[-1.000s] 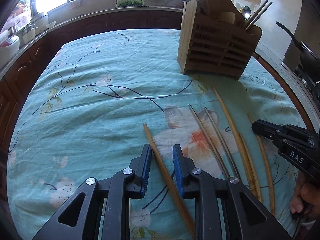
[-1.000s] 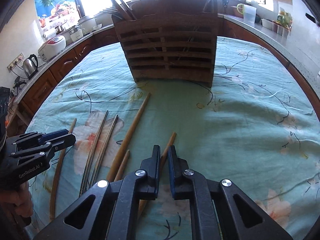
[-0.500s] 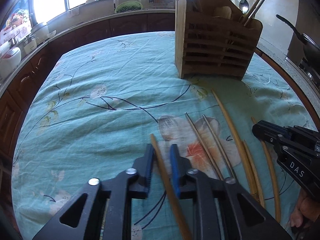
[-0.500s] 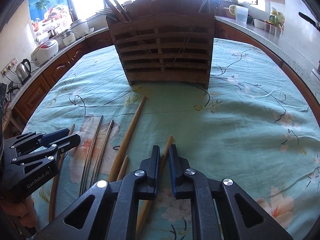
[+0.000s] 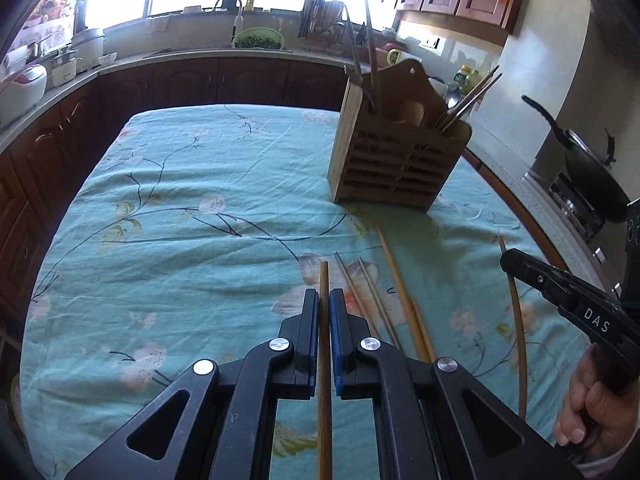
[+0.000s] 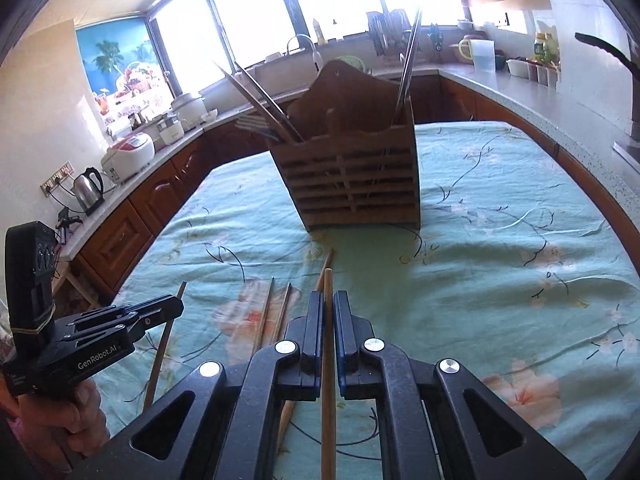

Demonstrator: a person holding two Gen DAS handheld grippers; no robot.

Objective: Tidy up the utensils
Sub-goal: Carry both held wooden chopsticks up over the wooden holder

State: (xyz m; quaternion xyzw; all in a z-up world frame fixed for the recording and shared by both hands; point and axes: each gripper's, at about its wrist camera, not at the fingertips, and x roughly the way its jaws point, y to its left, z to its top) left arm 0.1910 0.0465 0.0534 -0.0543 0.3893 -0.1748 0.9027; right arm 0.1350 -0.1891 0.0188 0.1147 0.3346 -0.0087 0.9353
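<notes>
My left gripper (image 5: 324, 300) is shut on a wooden chopstick (image 5: 324, 280) and holds it lifted above the floral tablecloth (image 5: 200, 240). My right gripper (image 6: 328, 302) is shut on another wooden chopstick (image 6: 328, 284), also lifted. The slatted wooden utensil holder (image 5: 394, 160) stands ahead on the table and holds several utensils; it also shows in the right wrist view (image 6: 352, 184). Loose chopsticks (image 5: 396, 280) lie on the cloth between the grippers, a thin pair (image 6: 276, 312) among them. The right gripper shows in the left view (image 5: 560, 292), the left gripper in the right view (image 6: 120, 320).
Dark wood cabinets and a counter ring the table, with a kettle (image 6: 89, 188), rice cookers (image 6: 128, 154) and a sink tap (image 5: 228, 0). A black pan (image 5: 592, 176) sits on a stove at the right. The table edge runs close at the right (image 5: 520, 208).
Both grippers rose and tilted up with their chopsticks; the left closed fully on its chopstick, which now lies straight along the jaws. The holder sits farther off in view.
</notes>
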